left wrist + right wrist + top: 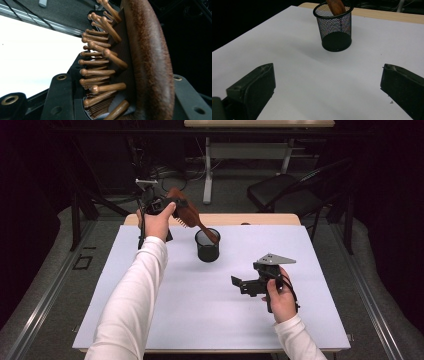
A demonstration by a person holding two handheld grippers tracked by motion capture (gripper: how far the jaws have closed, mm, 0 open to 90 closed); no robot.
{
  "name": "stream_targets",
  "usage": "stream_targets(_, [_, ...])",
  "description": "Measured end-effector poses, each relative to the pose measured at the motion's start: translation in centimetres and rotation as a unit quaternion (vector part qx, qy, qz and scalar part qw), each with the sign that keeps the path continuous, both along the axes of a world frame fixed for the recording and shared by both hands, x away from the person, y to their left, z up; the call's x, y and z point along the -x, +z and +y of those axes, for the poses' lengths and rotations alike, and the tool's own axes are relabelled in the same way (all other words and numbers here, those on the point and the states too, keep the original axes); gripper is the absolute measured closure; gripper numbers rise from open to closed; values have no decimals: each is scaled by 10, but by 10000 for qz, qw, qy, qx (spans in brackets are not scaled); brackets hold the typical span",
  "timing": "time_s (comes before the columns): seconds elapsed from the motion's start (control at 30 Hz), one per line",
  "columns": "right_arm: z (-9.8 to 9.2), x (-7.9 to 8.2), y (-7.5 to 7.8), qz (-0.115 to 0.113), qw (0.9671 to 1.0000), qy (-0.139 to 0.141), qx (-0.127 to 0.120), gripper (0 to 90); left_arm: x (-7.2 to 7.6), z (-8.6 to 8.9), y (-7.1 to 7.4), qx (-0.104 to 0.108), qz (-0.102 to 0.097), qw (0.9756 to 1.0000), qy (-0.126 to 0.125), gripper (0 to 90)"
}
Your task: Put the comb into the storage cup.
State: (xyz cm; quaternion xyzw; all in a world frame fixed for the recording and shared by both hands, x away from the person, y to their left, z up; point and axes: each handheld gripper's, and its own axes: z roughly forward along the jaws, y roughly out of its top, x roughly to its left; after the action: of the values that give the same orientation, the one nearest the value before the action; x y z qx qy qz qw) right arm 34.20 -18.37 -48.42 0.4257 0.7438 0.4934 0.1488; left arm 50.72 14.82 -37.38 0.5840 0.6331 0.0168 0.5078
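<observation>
the left tool [167, 207] grips the hairbrush [187, 212], handle tip already in the mesh cup [207, 246], release pending; the right tool [250, 285] gapes empty.

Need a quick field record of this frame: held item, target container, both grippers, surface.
held item: wooden hairbrush, tilted, handle end down at the cup's rim
container: black mesh cup, upright, on the far middle of the sheet
left gripper: shut on the hairbrush head, bristles facing one jaw
right gripper: open, nothing between the jaws, pointed toward the cup, apart from it
surface: white sheet over a wooden table
</observation>
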Motion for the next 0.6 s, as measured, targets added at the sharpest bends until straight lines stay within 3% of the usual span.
stream_targets(0.33, [0, 0, 0, -5, 10000, -8, 12, 0, -1, -2, -2, -123, -80, 9999, 90, 486])
stream_targets(0.6, [0, 0, 0, -5, 10000, 2, 11, 0, -3, -6, -11, -135, -56, 9998, 108, 486])
